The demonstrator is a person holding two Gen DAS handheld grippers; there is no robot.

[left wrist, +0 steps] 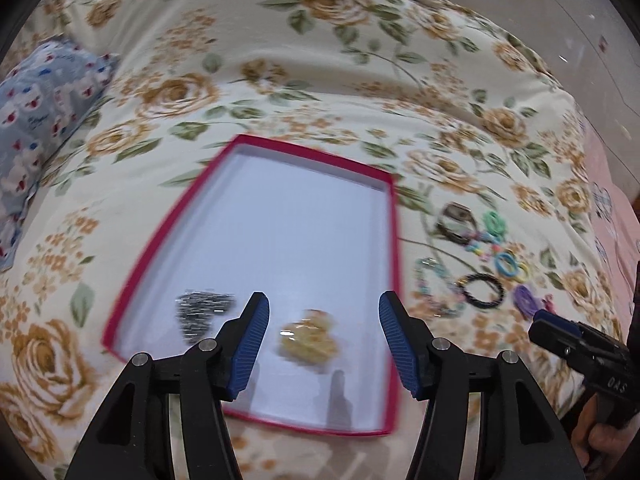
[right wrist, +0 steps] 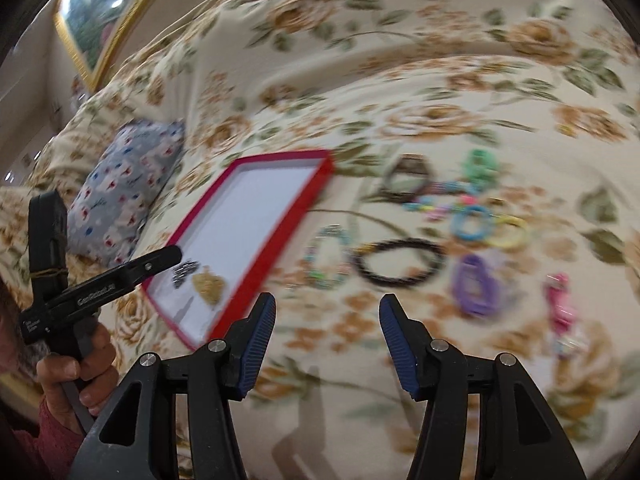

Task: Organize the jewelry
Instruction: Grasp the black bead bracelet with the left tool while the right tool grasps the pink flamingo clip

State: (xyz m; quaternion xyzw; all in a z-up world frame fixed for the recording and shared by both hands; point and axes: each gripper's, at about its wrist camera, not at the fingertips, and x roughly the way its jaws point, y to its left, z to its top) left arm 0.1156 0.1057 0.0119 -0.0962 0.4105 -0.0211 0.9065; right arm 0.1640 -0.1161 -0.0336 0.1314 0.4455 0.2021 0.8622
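A red-rimmed tray (left wrist: 394, 240) with a white floor lies on the floral bedspread; it also shows in the right wrist view (right wrist: 276, 236). In it lie a silver chain pile (left wrist: 202, 312) and a gold piece (left wrist: 308, 338). My left gripper (left wrist: 322, 320) is open and empty just above the gold piece. Loose on the bedspread right of the tray lie a black bracelet (right wrist: 400, 266), a beaded bracelet (right wrist: 328, 258), a purple ring (right wrist: 476, 288), blue and yellow bands (right wrist: 486, 228) and a pink piece (right wrist: 560, 308). My right gripper (right wrist: 328, 320) is open and empty, hovering before the black bracelet.
A blue patterned pillow (right wrist: 124, 196) lies left of the tray. A gold-framed picture (right wrist: 104, 12) hangs at the back left. The bed's right edge and a pink cloth (left wrist: 612, 216) show in the left wrist view.
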